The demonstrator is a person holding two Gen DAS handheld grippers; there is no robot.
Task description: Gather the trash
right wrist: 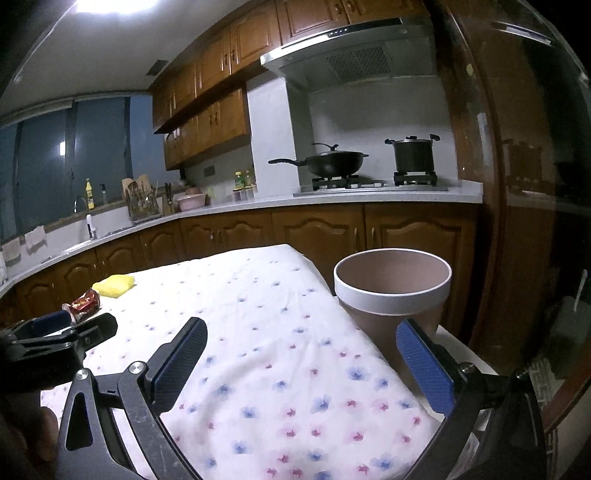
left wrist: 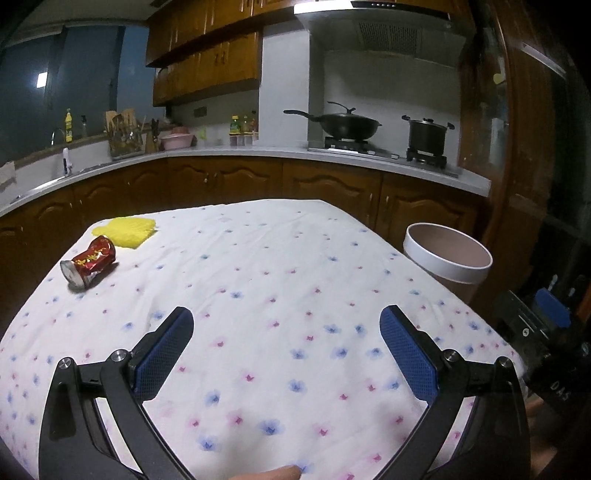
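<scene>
On the worktop [left wrist: 258, 280] a crushed can [left wrist: 88, 266] lies at the far left with a sponge [left wrist: 127, 232] just behind it, a bin [right wrist: 393, 295] stands off the right edge, and a wok [left wrist: 345, 123] sits left of a pot [left wrist: 427, 134] behind.

Behind your table [left wrist: 258, 258] with flowery white cloth: wood cabinets [left wrist: 221, 184], pale countertop [left wrist: 258, 151]. Black wok [left wrist: 345, 123] with lid on left burner, black lidded pot [left wrist: 427, 134] on right one, range hood [left wrist: 388, 22] above. Yellow bottle [left wrist: 68, 125] near sink tap, pink bowl [left wrist: 177, 141] beside knife block, utensil rack [left wrist: 123, 138] next to that.
</scene>
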